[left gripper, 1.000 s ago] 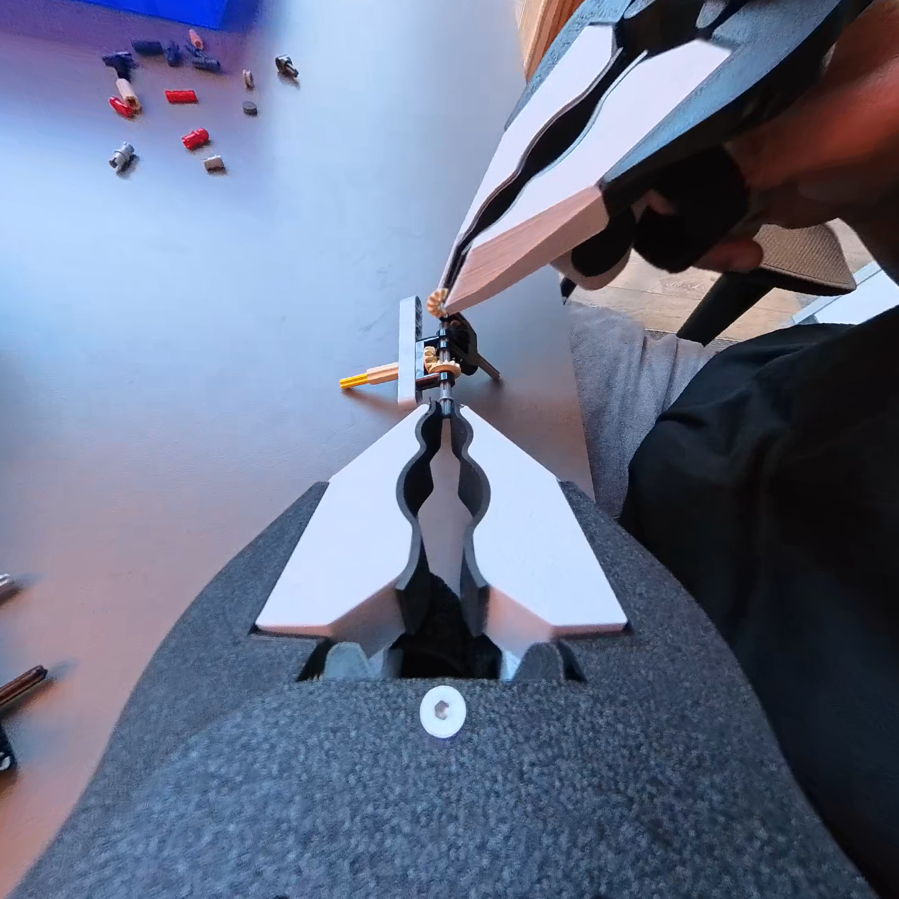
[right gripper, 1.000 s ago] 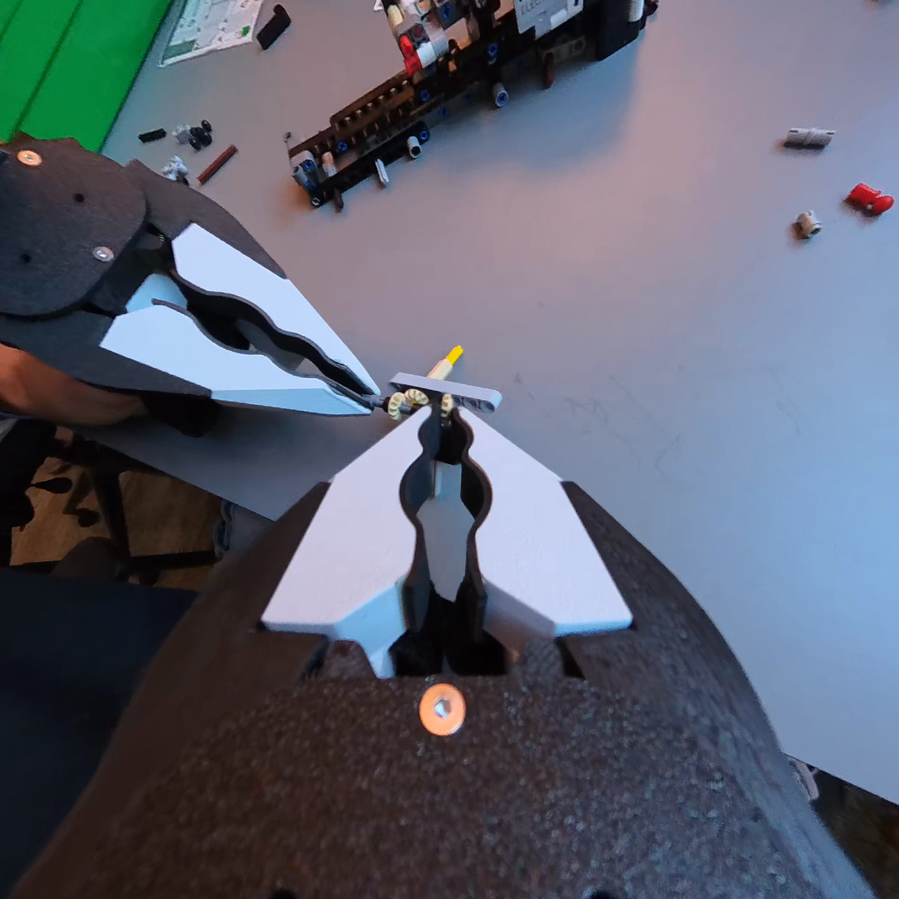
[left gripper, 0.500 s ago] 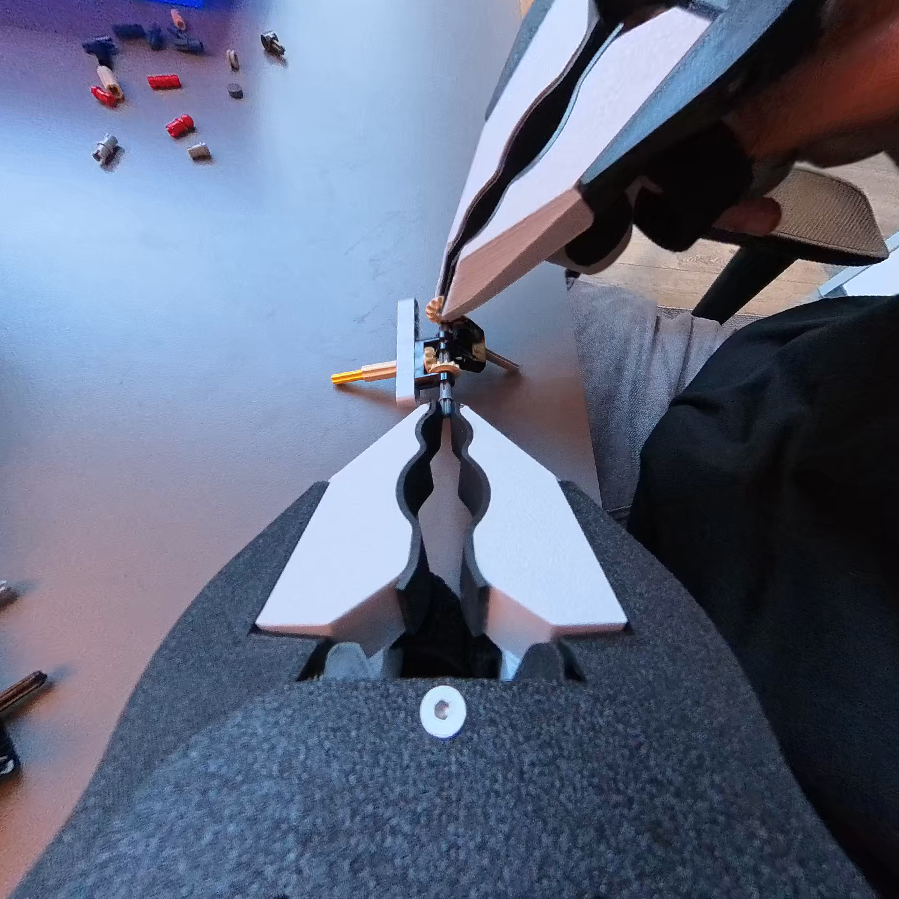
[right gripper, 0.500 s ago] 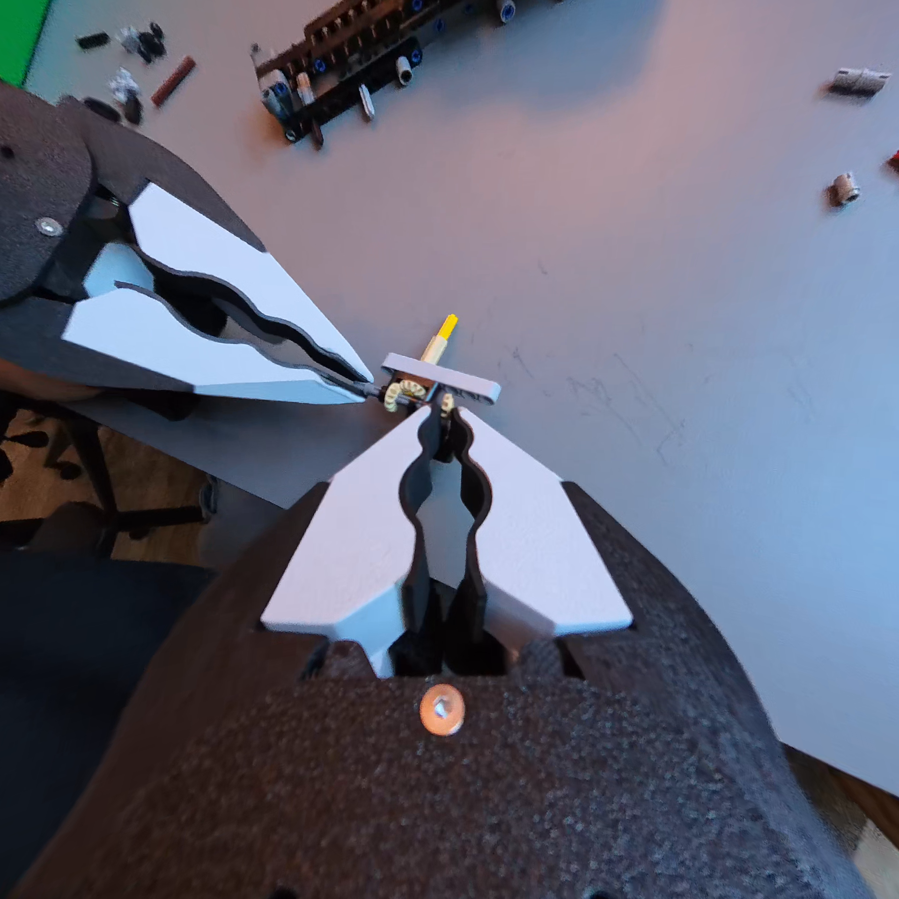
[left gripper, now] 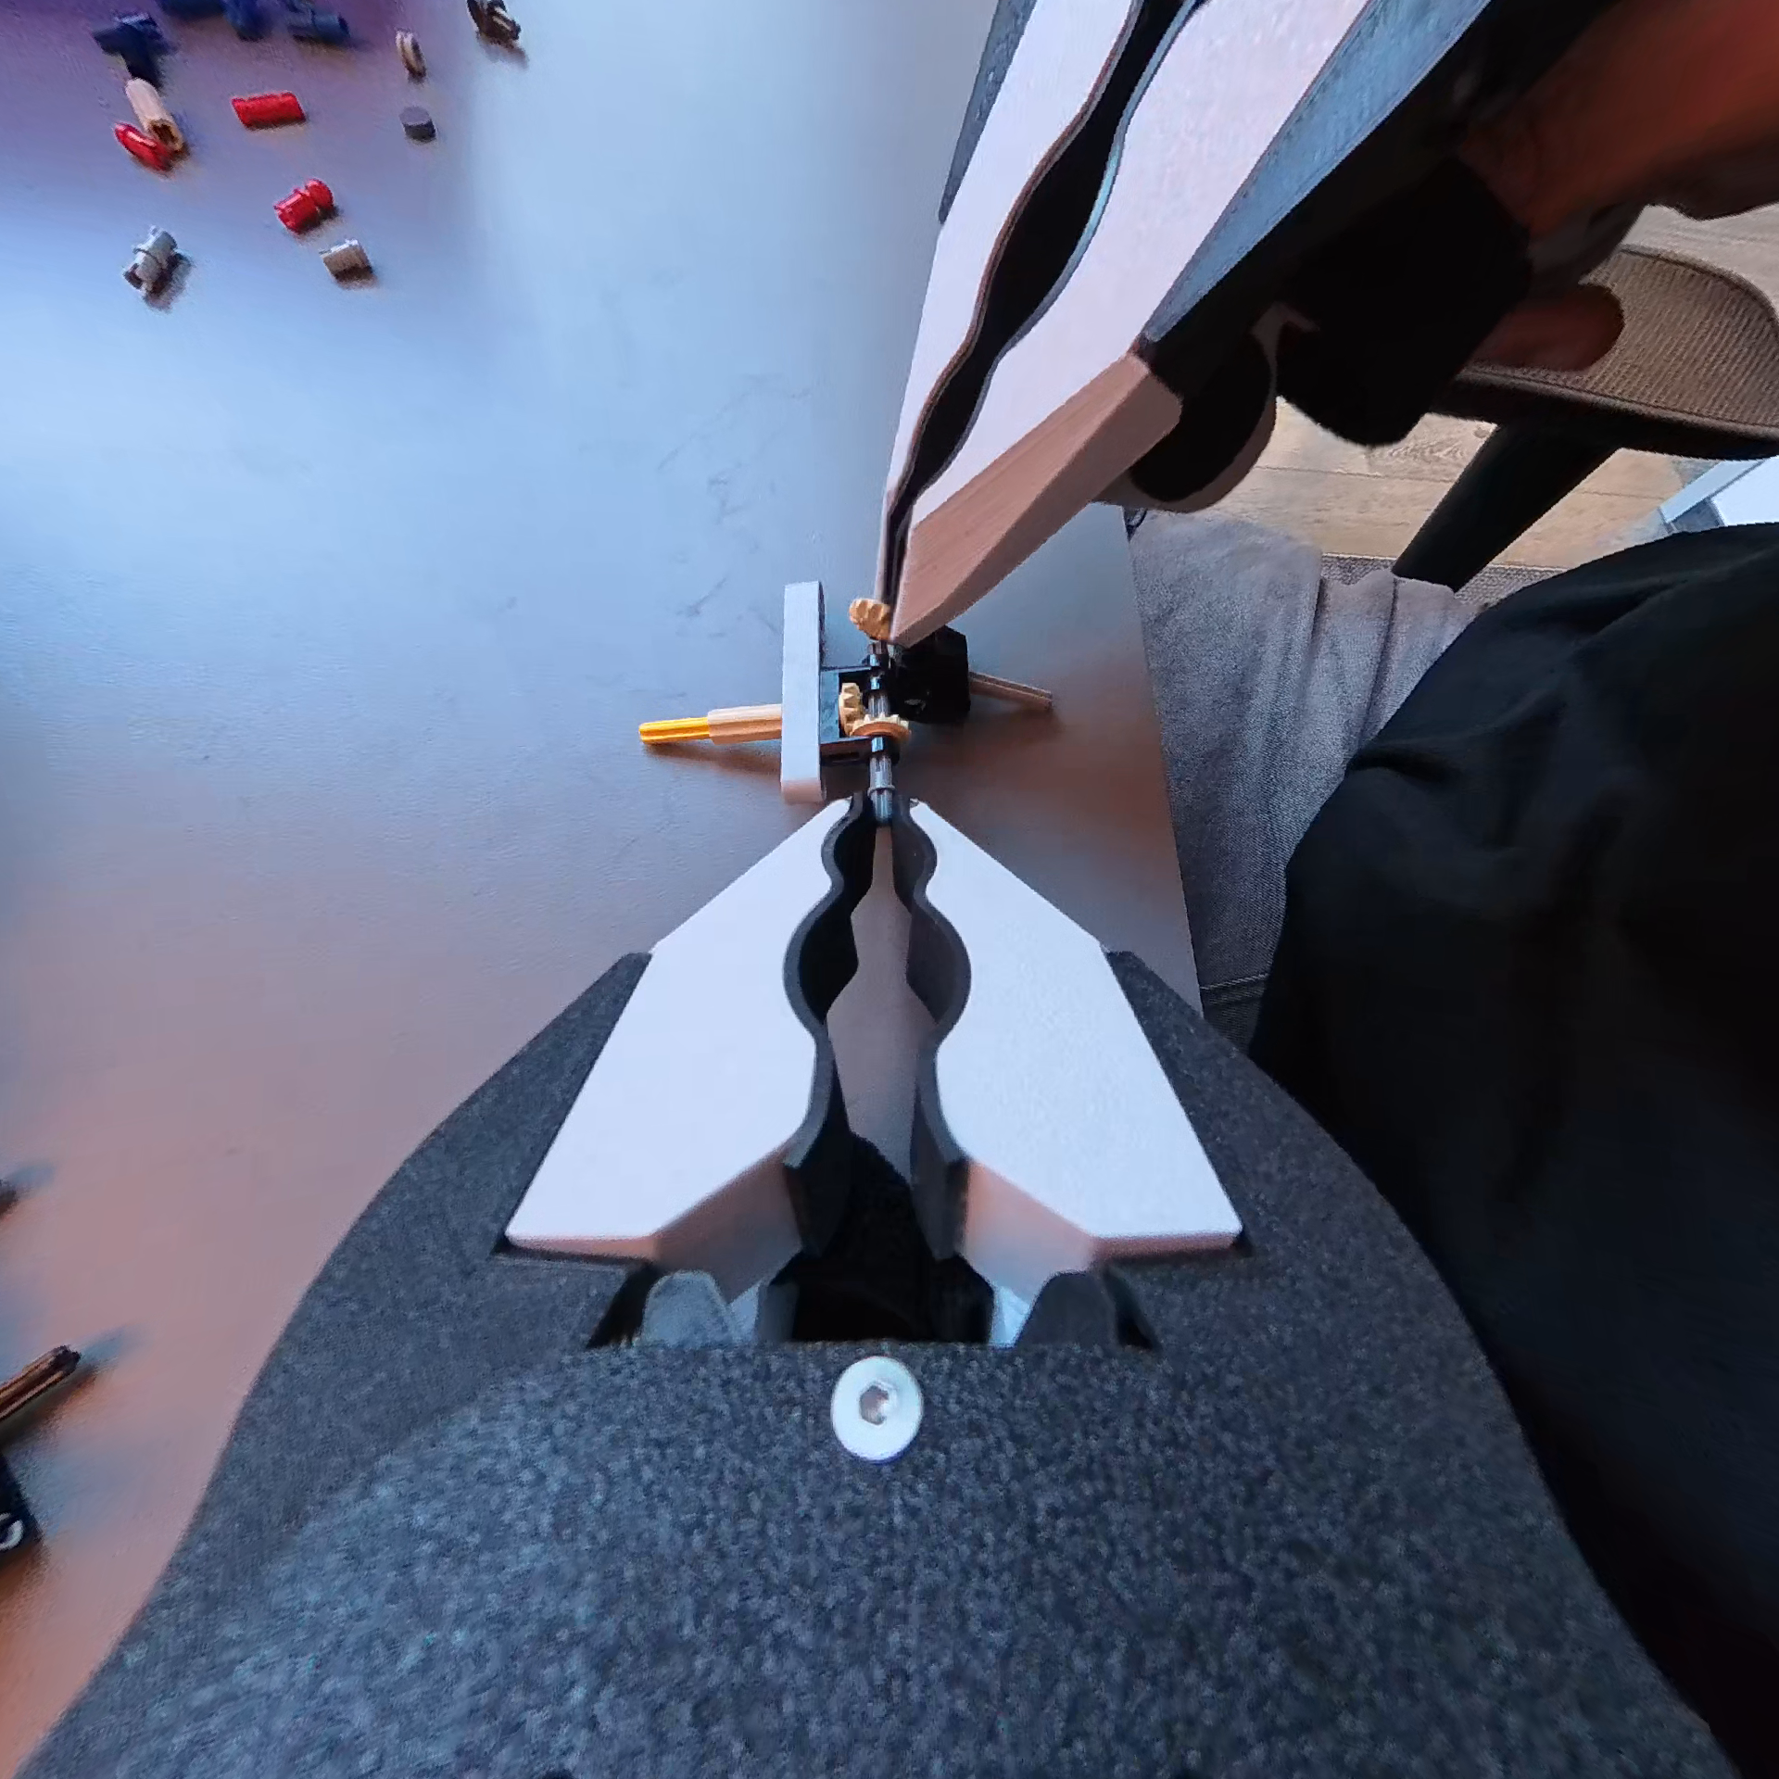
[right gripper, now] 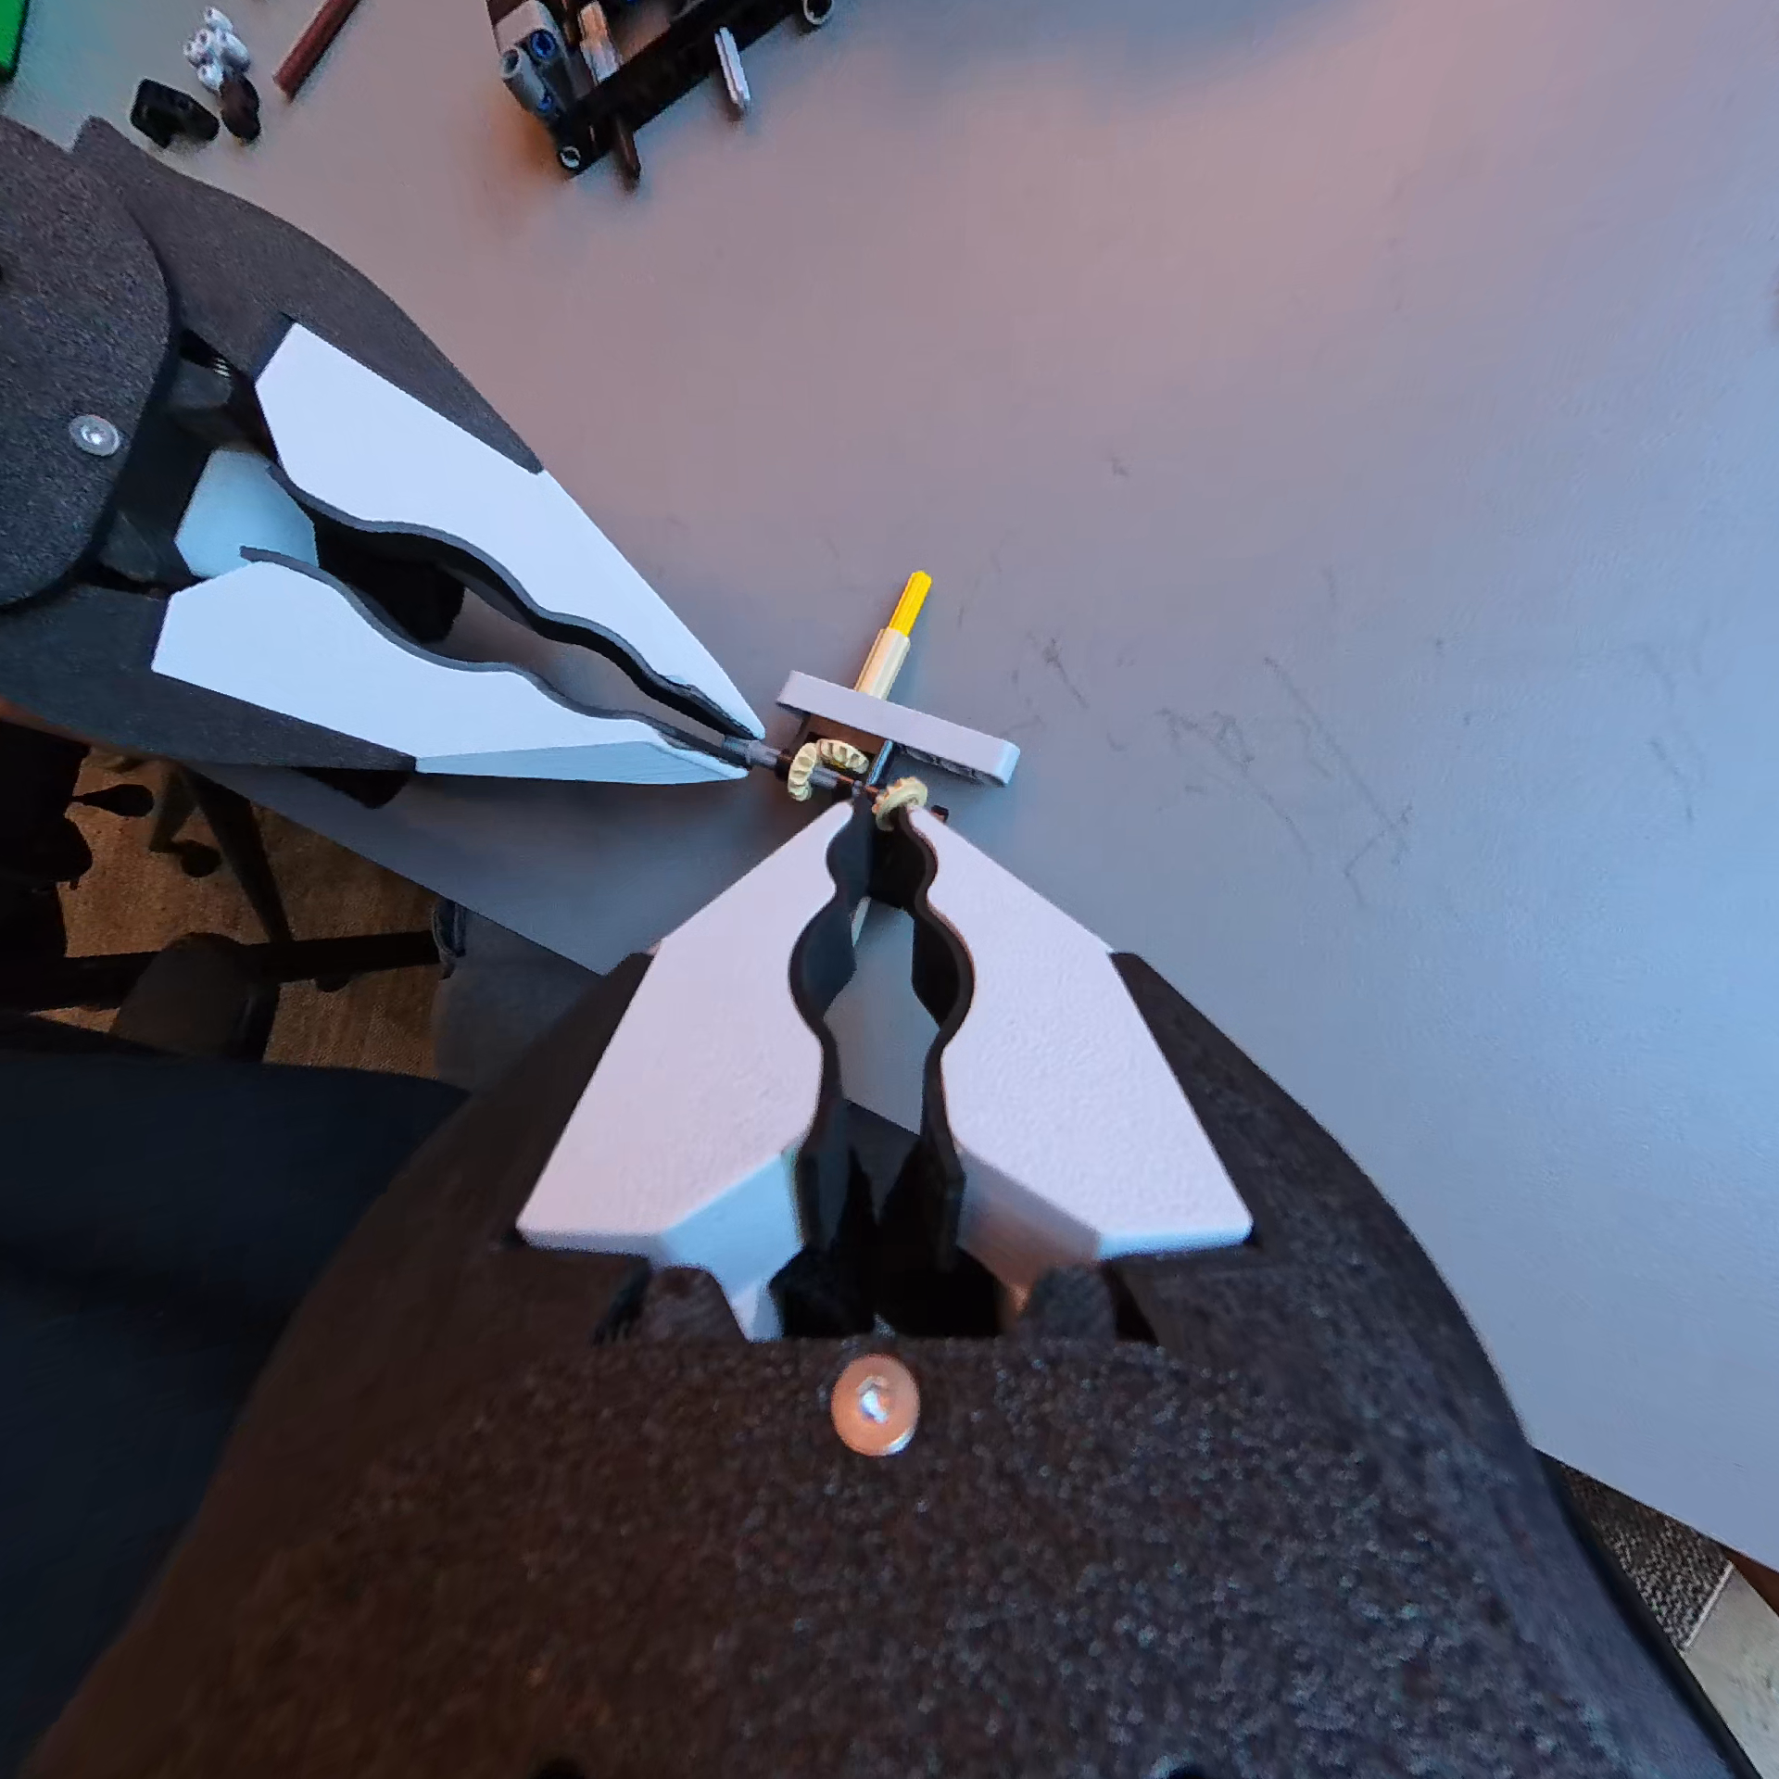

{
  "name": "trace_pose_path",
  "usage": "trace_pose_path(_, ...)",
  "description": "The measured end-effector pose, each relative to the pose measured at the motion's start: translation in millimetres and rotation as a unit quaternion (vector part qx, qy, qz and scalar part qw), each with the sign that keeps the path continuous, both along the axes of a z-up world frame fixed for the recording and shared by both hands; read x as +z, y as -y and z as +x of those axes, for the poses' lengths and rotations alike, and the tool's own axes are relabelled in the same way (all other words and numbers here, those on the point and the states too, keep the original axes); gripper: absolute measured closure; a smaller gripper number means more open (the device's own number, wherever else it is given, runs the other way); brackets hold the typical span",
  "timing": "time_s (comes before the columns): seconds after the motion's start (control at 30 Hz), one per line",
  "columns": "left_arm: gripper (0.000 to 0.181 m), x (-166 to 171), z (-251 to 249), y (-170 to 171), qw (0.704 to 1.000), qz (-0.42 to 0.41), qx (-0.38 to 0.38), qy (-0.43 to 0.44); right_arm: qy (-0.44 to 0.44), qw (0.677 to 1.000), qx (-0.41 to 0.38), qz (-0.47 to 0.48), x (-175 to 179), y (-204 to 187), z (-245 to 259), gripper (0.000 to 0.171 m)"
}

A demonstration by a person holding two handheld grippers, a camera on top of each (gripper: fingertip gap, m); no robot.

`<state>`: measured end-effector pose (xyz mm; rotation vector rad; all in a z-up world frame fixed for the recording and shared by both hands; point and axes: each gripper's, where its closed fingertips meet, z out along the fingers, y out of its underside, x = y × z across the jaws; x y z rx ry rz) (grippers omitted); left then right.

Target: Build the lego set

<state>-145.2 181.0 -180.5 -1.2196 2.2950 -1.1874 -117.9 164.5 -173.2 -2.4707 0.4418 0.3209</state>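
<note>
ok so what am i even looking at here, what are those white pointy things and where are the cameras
Those white pointy things are the two fingers of a hand-held grasping tool. A person holds one in each hand, and a camera on each looks forward along its fingers.

The left wrist view shows the left tool up close, shut on the dark axle of a small lego assembly: a grey beam, tan gears, a yellow-tipped pin. The right tool comes in from above.

The right wrist view shows the right tool closed at that assembly's near side; what exactly it pinches is hidden.

Loose red, blue and grey pieces and a larger dark build lie on the grey table.
</note>
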Motion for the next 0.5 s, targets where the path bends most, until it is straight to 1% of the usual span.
trace_pose_path(0.03,0.180,-0.2,0.0,0.0,1.000,0.000,0.000,-0.001,-0.001,1.000,0.001,0.001,0.1,0.6,0.5,0.168)
trace_pose_path(0.17,0.180,-4.4,-0.8,1.1,1.000,0.008,-0.005,-0.011,-0.043,0.998,0.030,0.023,4.1,0.6,-5.0,0.168)
trace_pose_path(0.33,0.180,-6.6,-1.3,1.7,1.000,0.010,-0.007,-0.019,-0.072,0.993,0.089,0.006,-2.0,6.1,-4.1,0.168)
trace_pose_path(0.37,0.180,-7.0,-1.5,1.8,1.000,0.010,-0.008,-0.020,-0.093,0.991,0.097,0.013,-1.3,5.2,-5.4,0.168)
trace_pose_path(0.43,0.180,-7.9,-1.7,2.1,1.000,0.011,-0.010,-0.022,-0.124,0.988,0.094,0.002,-5.4,6.2,-3.4,0.168)
trace_pose_path(0.5,0.180,-8.4,-1.8,2.3,1.000,0.013,-0.010,-0.023,-0.133,0.986,0.102,-0.003,-6.8,6.7,-3.0,0.168)
